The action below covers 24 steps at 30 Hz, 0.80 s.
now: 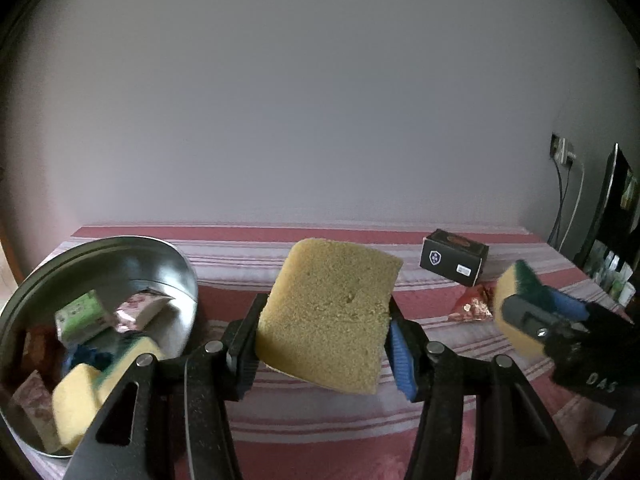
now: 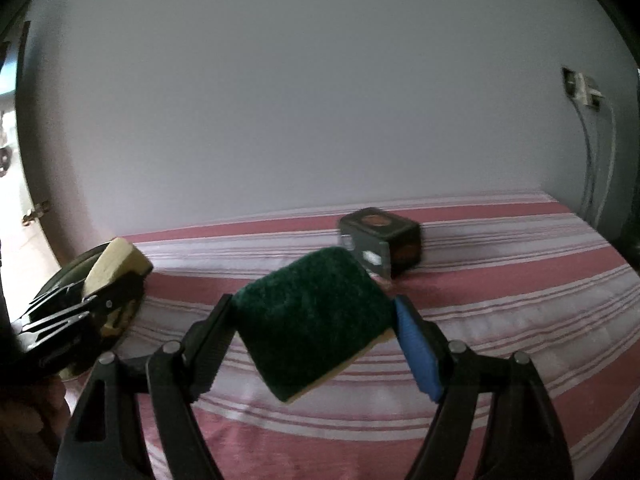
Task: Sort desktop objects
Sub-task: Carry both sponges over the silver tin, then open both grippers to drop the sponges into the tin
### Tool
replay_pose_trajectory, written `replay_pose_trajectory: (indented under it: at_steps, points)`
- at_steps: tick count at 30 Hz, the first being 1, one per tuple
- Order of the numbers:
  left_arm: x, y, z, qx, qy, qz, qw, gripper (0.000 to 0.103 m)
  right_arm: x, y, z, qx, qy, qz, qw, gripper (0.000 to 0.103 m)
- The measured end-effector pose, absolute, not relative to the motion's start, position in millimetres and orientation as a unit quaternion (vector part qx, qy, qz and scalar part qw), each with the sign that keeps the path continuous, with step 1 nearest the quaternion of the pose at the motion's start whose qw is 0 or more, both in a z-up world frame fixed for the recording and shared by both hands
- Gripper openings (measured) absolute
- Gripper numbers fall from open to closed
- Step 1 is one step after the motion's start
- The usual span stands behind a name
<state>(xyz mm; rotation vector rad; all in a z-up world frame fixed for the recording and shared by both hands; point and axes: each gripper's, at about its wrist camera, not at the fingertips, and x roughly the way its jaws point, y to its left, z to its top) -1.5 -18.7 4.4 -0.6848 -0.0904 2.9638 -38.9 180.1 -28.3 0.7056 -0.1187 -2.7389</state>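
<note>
My left gripper (image 1: 326, 344) is shut on a yellow sponge (image 1: 328, 312) and holds it above the striped cloth, just right of a steel bowl (image 1: 168, 256). The bowl holds another yellow sponge (image 1: 76, 404), small packets (image 1: 82, 316) and blue items. My right gripper (image 2: 316, 344) is shut on a green-topped scouring sponge (image 2: 312, 316), held above the cloth. The right gripper and its sponge (image 1: 516, 304) show at the right of the left wrist view. The left gripper's sponge (image 2: 114, 266) shows at the left of the right wrist view.
A black box (image 1: 454, 256) stands on the red and white striped tablecloth (image 1: 320, 432) at the back right, also in the right wrist view (image 2: 380, 240). A red foil packet (image 1: 472, 304) lies in front of it. A wall socket with cables (image 1: 562, 152) and a monitor are at the right.
</note>
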Motion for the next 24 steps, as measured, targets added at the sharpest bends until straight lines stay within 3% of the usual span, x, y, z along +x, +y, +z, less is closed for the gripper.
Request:
replay_pose_trajectory:
  at_steps: [10, 24]
  points:
    - [26, -93, 22, -0.204, -0.066, 0.977, -0.013, 0.056, -30, 93, -3, 0.223, -0.022, -0.942, 0.249, 0.079]
    - [32, -219, 19, -0.226, -0.081, 0.951, -0.192, 0.056, -49, -49, 6, 0.217, -0.027, -0.91, 0.353, 0.079]
